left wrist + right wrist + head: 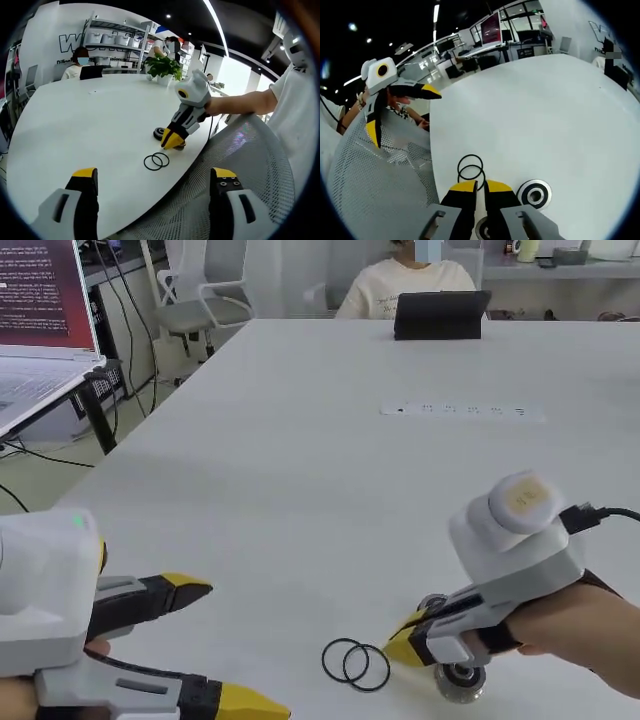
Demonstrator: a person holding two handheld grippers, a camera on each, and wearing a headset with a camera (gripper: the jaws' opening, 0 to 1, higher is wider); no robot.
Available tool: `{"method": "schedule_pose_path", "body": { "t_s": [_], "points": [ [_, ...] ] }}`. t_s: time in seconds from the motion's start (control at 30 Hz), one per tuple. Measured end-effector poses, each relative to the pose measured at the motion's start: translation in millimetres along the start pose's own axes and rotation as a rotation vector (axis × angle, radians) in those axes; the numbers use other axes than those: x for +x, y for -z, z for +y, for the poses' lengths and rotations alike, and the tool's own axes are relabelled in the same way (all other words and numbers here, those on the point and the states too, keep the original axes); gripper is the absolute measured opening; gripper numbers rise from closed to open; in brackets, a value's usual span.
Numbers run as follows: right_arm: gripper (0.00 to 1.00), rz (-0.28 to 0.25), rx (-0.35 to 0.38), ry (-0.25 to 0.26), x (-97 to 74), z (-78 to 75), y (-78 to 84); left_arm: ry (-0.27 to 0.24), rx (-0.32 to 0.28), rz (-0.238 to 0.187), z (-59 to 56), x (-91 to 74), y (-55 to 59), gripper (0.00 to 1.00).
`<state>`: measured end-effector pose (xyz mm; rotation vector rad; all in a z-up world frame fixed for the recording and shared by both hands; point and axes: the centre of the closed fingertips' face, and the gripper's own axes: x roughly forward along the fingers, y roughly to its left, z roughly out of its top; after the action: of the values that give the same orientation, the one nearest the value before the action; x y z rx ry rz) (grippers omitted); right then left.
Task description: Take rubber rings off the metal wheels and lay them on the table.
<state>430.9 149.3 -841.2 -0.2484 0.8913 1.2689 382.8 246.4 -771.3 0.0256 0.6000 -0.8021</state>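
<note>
1. Lying flat and overlapping near the near edge of the worktop [350, 470], two rubber rings [355, 663] sit just beside the right gripper [405, 642].
2. One metal wheel [460, 680] stands under that gripper, and a second wheel [432, 602] is just behind it.
3. Judged thin, light and stretchy, a ring should be pinched at its outer rim and peeled off. The wheels look heavy and may roll.
4. The right gripper is low and angled down, its jaws nearly together with nothing seen between them.
5. The left gripper [220, 643] hovers over the near-left edge, jaws wide and empty.
</note>
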Motion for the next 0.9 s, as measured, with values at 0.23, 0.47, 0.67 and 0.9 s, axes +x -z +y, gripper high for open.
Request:
{"method": "schedule_pose_path", "body": {
  "t_s": [0.23,0.47,0.67,0.9],
  "points": [
    [0.04,-0.042,-0.010,0.012,-10.5,-2.6,-11.9,-0.002,-0.003,-0.003,0.5,-0.2,-0.4,0.90],
    [0.07,-0.096,-0.021,0.020,-23.0,-3.8,-24.4,-0.001,0.000,0.000,0.5,-0.1,-0.1,0.90],
    [0.10,-0.148,-0.035,0.032,-35.6,-5.7,-35.9,0.004,0.001,0.002,-0.5,0.4,0.3,0.90],
    [0.11,-0.229,-0.021,0.048,-54.2,-9.8,-50.8,0.009,0.001,0.001,-1.7,0.9,0.2,0.90]
  ]
}}
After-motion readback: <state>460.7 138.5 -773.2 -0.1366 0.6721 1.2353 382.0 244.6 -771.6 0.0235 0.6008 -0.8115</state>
